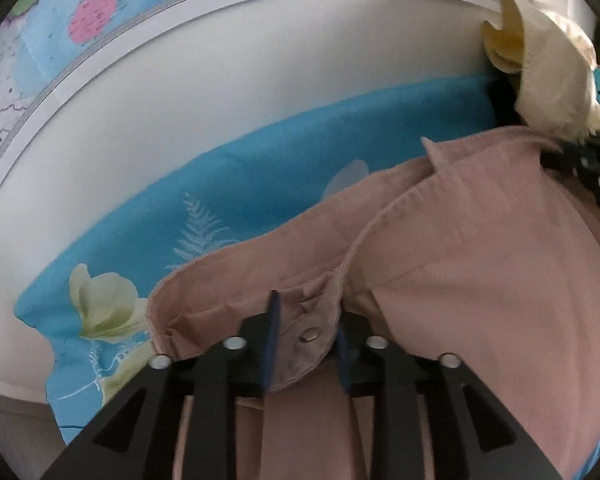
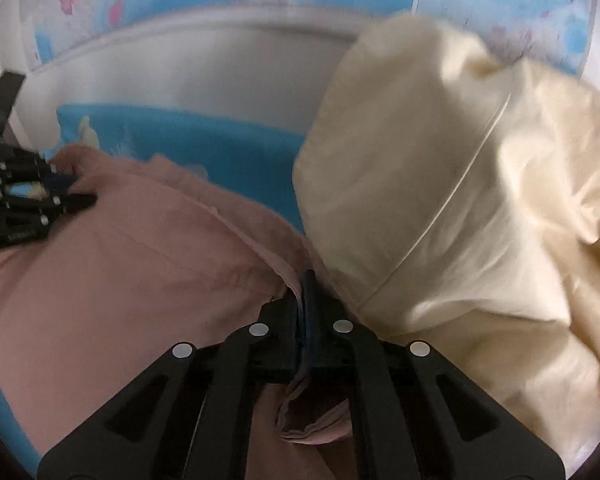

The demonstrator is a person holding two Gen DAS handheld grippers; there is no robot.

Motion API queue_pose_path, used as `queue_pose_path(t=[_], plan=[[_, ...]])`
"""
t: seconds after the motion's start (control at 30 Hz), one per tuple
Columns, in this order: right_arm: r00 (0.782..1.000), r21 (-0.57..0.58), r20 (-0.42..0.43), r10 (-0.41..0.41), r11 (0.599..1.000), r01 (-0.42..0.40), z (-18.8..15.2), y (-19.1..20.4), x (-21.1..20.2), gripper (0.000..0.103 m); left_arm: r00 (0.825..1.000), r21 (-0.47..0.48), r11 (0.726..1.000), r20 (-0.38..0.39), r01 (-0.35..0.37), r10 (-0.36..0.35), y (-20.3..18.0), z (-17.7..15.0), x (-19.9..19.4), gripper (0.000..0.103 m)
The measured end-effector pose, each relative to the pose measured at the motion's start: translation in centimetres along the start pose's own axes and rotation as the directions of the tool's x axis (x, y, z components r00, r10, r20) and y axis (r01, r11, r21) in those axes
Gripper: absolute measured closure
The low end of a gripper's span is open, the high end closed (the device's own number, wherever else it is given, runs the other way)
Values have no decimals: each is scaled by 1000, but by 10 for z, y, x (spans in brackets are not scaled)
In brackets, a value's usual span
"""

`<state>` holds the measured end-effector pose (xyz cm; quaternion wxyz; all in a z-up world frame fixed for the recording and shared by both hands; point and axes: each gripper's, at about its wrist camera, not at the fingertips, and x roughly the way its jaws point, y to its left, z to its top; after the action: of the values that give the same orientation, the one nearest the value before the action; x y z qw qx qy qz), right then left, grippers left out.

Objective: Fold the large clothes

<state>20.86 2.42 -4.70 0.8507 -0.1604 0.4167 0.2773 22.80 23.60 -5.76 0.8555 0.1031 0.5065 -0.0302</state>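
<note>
Left claw [image 1: 306,338] and right claw [image 2: 306,304] clamped tight.

Ahead of your hand-held gripper lies a blue cloth [image 1: 260,168] with a white fern [image 1: 198,232] and a pale yellow flower [image 1: 100,300] printed on it. You can't tell what it covers. Past the cloth you see a plain white wall [image 1: 220,80]. Higher up hangs a big map [image 1: 92,20] with blue sea and pink, green and yellow lands, too blurry to read.
</note>
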Motion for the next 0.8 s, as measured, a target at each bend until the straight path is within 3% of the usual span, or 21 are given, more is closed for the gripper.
queue_pose_path(t=[0.03,0.1,0.13,0.17,0.3,0.4,0.43,0.5,0.53,0.57,0.6,0.67,0.8], plan=[[1000,-8,-1,0,1000,0,-2,1,-5,95,1000,-17,1000,-1,3,-4,3,0,0,64],[998,18,32,55,998,-56,-7,-3,-28,64,1000,-54,999,10,2,-1,12,-3,-6,52],[992,47,70,106,993,-109,-13,-9,-46,32,1000,-64,998,15,7,-6,15,-4,-8,49],[983,75,127,130,987,-140,-21,-15,-67,17,1000,-78,997,16,11,-10,19,-6,-9,47],[960,129,231,159,973,-193,-74,-37,-131,17,999,-127,992,31,21,-17,31,-14,-15,43],[966,278,180,185,933,-230,-125,-65,-132,17,995,-183,982,95,50,-33,46,-28,-42,42],[968,319,163,190,918,-234,-132,-71,-123,17,990,-199,976,129,84,-59,52,-35,-53,41],[967,427,131,220,867,-256,-163,-84,-109,15,966,-236,957,231,168,-113,69,-60,-87,28],[961,462,131,246,842,-278,-173,-88,-104,15,959,-250,951,259,184,-117,75,-70,-98,19],[948,498,139,285,807,-316,-181,-92,-97,15,948,-262,941,291,212,-132,81,-84,-112,18],[936,517,154,316,781,-349,-186,-93,-91,15,938,-273,930,308,248,-160,83,-98,-122,17],[926,521,166,339,767,-374,-187,-89,-82,9,930,-301,905,301,302,-210,93,-123,-129,14],[921,481,197,335,786,-389,-173,-80,-72,5,920,-363,852,246,378,-304,94,-175,-105,13]])
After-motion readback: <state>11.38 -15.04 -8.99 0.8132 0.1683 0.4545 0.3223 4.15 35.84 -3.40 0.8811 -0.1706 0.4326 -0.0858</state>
